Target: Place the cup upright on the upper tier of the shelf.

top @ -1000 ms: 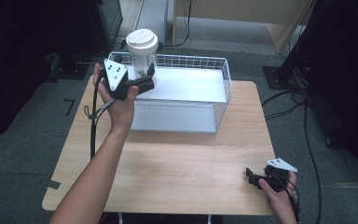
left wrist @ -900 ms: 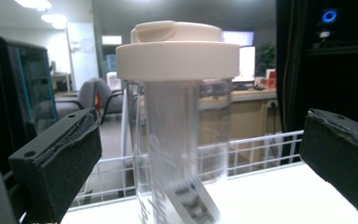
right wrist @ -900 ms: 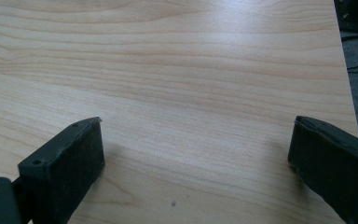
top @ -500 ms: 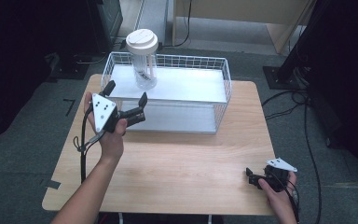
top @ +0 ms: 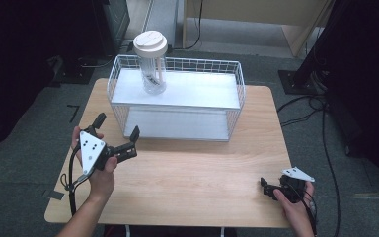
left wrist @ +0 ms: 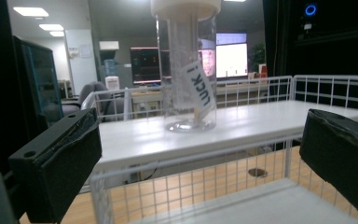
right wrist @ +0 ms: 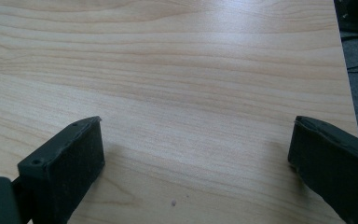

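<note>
On the table's left, the left gripper (top: 116, 127) hangs with jaws wide apart and empty, just short of the wire rack (top: 237, 101). A tall lidded cup (top: 151, 64) stands upright on the rack's top shelf, near its left end; any careless swing could catch the wires and topple it. Far right, the right gripper (top: 272, 189) rests low, jaws spread, holding nothing

Clear white-lidded jar (top: 151, 64) upright on rack's (top: 177, 94) top shelf.
</note>
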`<state>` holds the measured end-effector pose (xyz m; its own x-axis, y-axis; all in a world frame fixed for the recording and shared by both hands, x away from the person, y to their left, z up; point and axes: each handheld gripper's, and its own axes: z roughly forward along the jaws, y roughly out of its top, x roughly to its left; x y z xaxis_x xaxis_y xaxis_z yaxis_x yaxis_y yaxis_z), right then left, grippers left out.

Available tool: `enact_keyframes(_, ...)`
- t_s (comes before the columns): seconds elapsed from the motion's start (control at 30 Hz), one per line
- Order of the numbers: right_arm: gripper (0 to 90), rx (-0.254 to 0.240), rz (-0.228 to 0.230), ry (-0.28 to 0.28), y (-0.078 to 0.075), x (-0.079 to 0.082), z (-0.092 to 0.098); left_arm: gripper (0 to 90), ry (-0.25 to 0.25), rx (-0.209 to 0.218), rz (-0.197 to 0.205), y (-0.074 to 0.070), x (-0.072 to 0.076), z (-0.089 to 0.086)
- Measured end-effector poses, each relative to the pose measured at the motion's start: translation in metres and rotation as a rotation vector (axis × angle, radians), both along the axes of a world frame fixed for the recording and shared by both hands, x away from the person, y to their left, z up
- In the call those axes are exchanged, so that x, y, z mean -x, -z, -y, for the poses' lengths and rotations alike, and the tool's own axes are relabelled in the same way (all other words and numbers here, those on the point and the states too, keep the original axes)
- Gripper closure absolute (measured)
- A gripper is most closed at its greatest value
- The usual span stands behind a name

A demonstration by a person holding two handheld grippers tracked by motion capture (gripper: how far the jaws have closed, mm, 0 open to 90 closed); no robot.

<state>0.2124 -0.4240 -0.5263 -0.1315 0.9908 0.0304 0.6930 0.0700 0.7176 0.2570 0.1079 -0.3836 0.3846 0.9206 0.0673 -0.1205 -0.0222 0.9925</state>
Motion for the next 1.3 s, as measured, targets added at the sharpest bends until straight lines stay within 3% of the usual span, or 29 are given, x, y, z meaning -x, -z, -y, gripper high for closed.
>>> enact_keyframes(0.13,3.1,0.0,-0.001,0.001,0.0,0.0,0.0,0.0,-0.009,-0.008,-0.019,0.01,0.009,-0.008)
enact_keyframes(0.27,3.1,-0.002,-0.001,0.0,0.0,0.0,0.0,0.0,-0.013,-0.045,-0.049,0.03,0.022,-0.014)
enact_keyframes(0.43,3.1,-0.003,-0.002,0.002,0.0,0.0,0.0,0.0,-0.011,-0.023,-0.101,0.043,0.03,-0.021)
enact_keyframes(0.6,3.1,-0.002,-0.001,0.0,0.0,0.0,0.0,0.0,-0.028,-0.094,-0.142,0.059,0.04,-0.032)
enact_keyframes(0.8,3.1,-0.001,-0.001,0.0,0.0,0.0,0.0,0.0,-0.058,-0.132,-0.186,0.077,0.045,-0.044)
enact_keyframes(0.83,3.1,-0.001,-0.001,0.0,0.0,0.0,0.0,0.0,-0.07,-0.137,-0.218,0.086,0.046,-0.049)
enact_keyframes(0.87,3.1,-0.001,-0.001,0.0,0.0,0.0,0.0,0.0,-0.07,-0.137,-0.218,0.086,0.046,-0.049)
enact_keyframes(0.97,3.1,0.0,-0.001,0.0,0.0,0.0,0.0,0.0,-0.107,-0.172,-0.28,0.103,0.048,-0.061)
enact_keyframes(1.0,3.1,0.0,-0.001,0.0,0.0,0.0,0.0,0.0,-0.107,-0.172,-0.28,0.103,0.048,-0.061)
enact_keyframes(1.1,3.2,0.0,-0.002,-0.001,0.0,0.0,0.0,0.0,-0.142,-0.215,-0.358,0.112,0.045,-0.07)
enact_keyframes(1.17,3.1,0.0,-0.002,-0.001,0.0,0.0,0.0,0.0,-0.128,-0.199,-0.42,0.118,0.042,-0.081)
enact_keyframes(1.2,3.1,0.0,-0.002,-0.001,0.0,0.0,0.0,0.0,-0.128,-0.199,-0.42,0.118,0.042,-0.081)
enact_keyframes(1.3,3.2,0.0,-0.002,-0.001,0.0,0.0,0.0,0.0,-0.145,-0.231,-0.485,0.125,0.037,-0.088)
